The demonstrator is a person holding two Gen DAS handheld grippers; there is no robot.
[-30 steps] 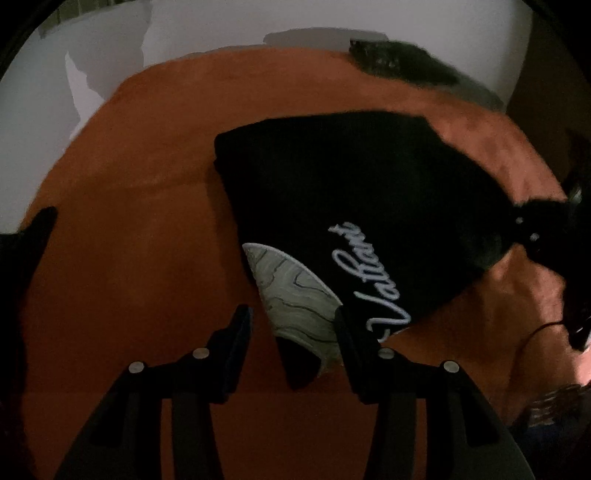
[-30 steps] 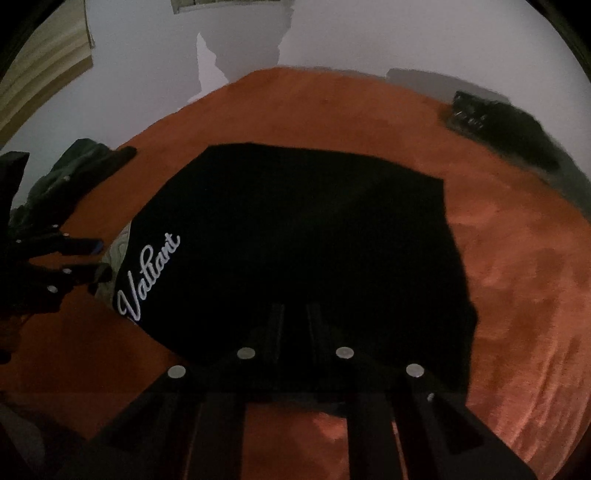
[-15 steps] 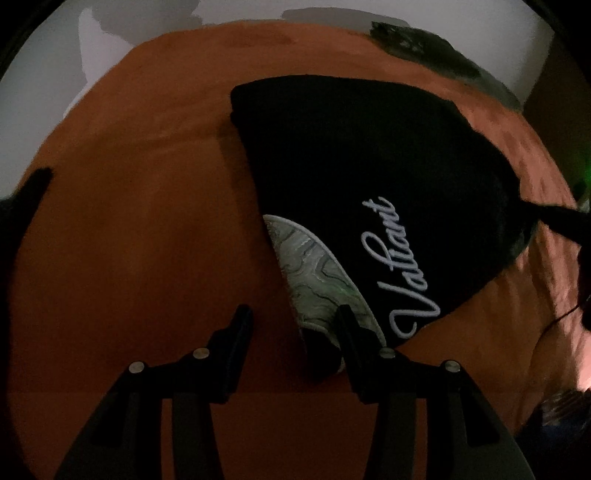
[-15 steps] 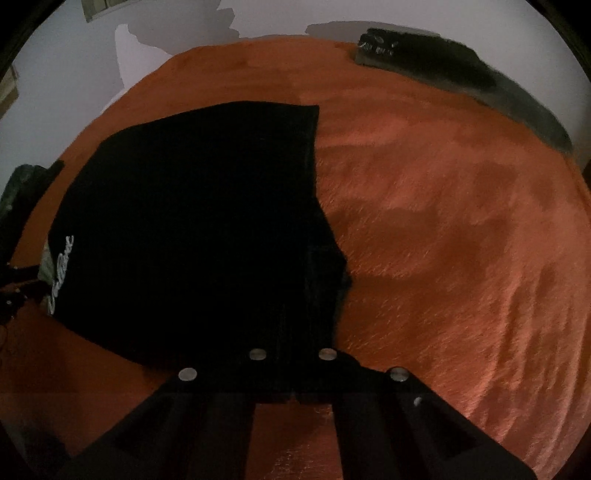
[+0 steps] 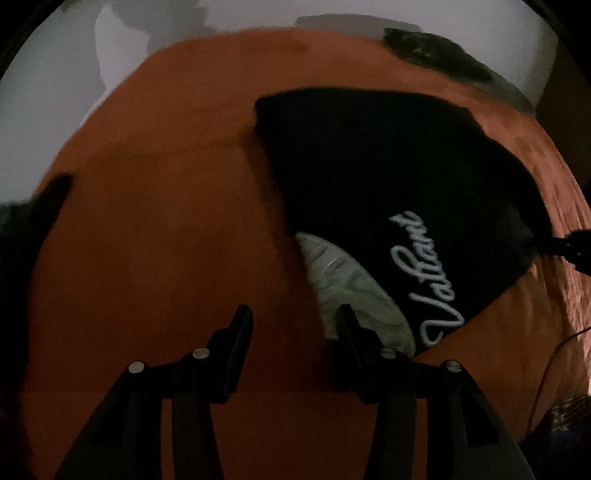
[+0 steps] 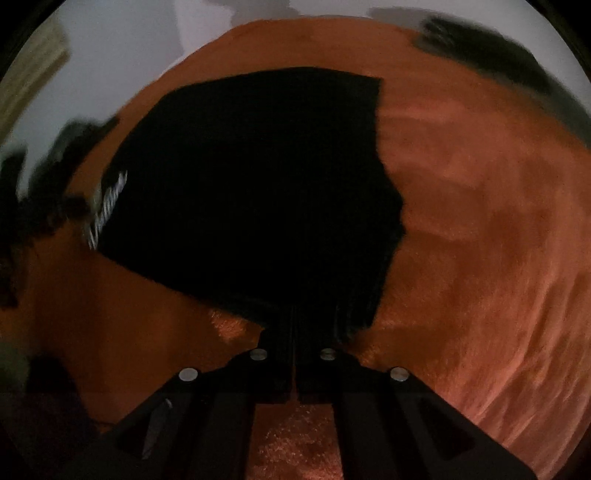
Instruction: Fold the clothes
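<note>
One black garment (image 5: 388,177), white script lettering (image 5: 424,280)

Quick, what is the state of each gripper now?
Left gripper: open, nothing pinched; one finger is at the black garment's printed edge.
Right gripper: shut on the black garment's corner.

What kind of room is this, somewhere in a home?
Probably a bedroom in a home, though I can't be sure. An orange fleecy blanket covers what looks like a bed set against a plain white wall. A black garment is spread on it, and more dark clothes lie at its far edge.
</note>
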